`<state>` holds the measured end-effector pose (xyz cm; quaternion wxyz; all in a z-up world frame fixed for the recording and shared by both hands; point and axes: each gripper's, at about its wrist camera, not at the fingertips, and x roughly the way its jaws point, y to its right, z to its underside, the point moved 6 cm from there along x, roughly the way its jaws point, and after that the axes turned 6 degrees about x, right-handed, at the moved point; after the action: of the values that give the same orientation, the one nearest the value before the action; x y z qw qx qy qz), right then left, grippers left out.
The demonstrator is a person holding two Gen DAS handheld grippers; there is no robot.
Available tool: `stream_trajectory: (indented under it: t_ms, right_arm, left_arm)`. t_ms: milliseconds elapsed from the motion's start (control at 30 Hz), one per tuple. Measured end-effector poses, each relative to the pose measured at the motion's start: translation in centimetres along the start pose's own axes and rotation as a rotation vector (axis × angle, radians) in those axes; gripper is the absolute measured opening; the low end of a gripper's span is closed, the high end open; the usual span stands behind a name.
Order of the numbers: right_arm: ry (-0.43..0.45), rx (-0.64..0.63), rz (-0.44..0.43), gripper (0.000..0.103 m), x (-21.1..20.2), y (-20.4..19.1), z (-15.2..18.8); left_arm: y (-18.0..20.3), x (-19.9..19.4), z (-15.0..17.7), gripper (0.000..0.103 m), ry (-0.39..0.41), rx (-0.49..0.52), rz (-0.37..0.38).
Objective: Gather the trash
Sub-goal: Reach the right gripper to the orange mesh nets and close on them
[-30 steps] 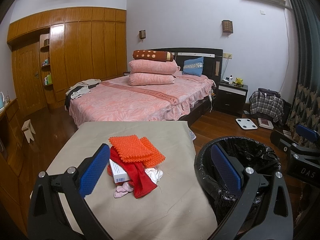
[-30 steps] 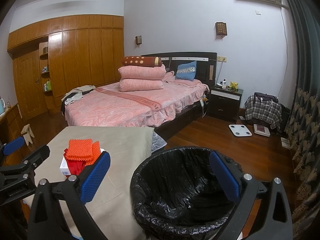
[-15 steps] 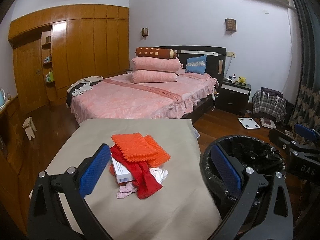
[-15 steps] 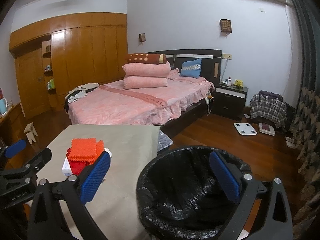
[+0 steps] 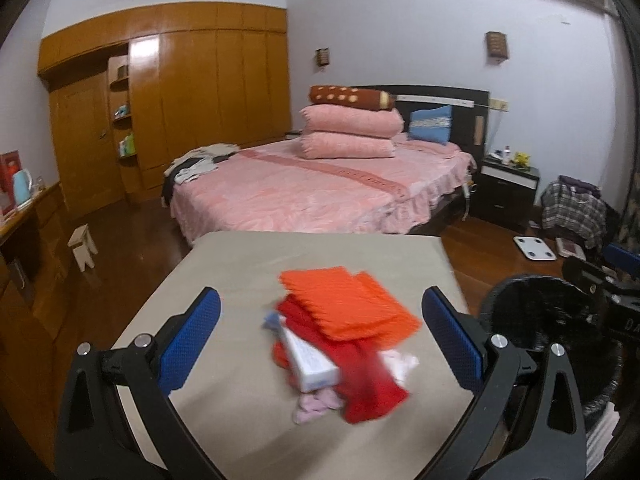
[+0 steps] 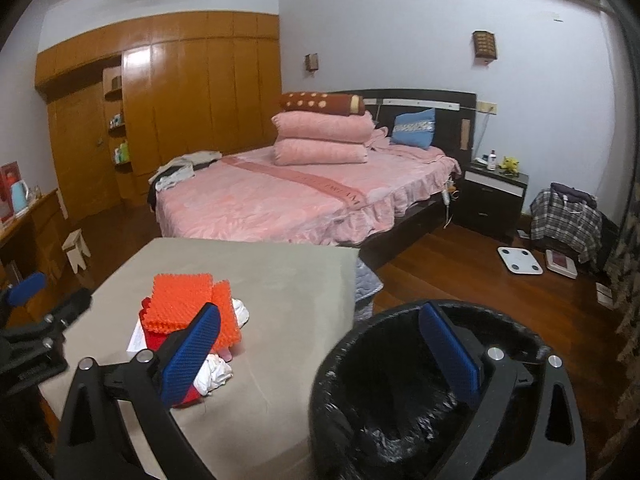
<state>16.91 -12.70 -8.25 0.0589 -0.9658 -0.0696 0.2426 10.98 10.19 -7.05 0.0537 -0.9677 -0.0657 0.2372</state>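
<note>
A heap of trash lies on the beige table (image 5: 248,264): orange bumpy mats (image 5: 348,308) on top, a red cloth (image 5: 368,380), a white box (image 5: 310,358) and pale crumpled tissue (image 5: 316,404). My left gripper (image 5: 320,340) hangs open just in front of the heap, which sits between its blue pads. A bin with a black bag (image 6: 400,392) stands to the right of the table. My right gripper (image 6: 320,352) is open above the bin's near rim, its left pad in front of the heap (image 6: 184,300).
A pink bed (image 5: 304,192) with stacked pillows fills the room beyond the table. A wooden wardrobe (image 5: 192,100) lines the left wall. A small stool (image 5: 82,246), a nightstand (image 5: 506,188), a floor scale (image 5: 534,248) and a plaid bag (image 5: 572,208) stand on the wood floor.
Both grippers have swung to the left. The heap now sits centred between my left gripper's pads, and the bin has slid to the right edge of that view. Jaws unchanged.
</note>
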Motion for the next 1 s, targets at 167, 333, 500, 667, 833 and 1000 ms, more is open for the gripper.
stream_trajectory:
  t_ms: [167, 333, 500, 667, 833, 1000]
  right_arm:
    - [-0.05, -0.021, -0.015, 0.092, 4.4, -2.2, 0.9]
    - [-0.094, -0.041, -0.013, 0.086, 7.2, -3.4, 1.7]
    - [-0.107, -0.074, 0.003, 0.086, 9.2, -3.7, 1.7]
    - [-0.121, -0.086, 0.01, 0.086, 10.9, -3.6, 1.6]
    - [-0.142, -0.088, 0.001, 0.086, 12.2, -3.6, 1.7]
    - [-0.164, -0.091, -0.016, 0.086, 13.1, -4.3, 2.3]
  left_arm:
    - [-2.0, 2.4, 0.3, 0.098, -0.024, -0.031, 0.001]
    - [-1.7, 5.3, 0.4, 0.098, -0.057, -0.003, 0.018]
    - [-0.6, 8.5, 0.8, 0.081, -0.098, 0.014, 0.058]
    - [0.8, 11.6, 1.9, 0.067, -0.181, 0.021, 0.107]
    - [1.8, 13.4, 2.8, 0.049, -0.238, 0.028, 0.155]
    - [2.1, 13.9, 3.7, 0.024, -0.258, 0.01, 0.19]
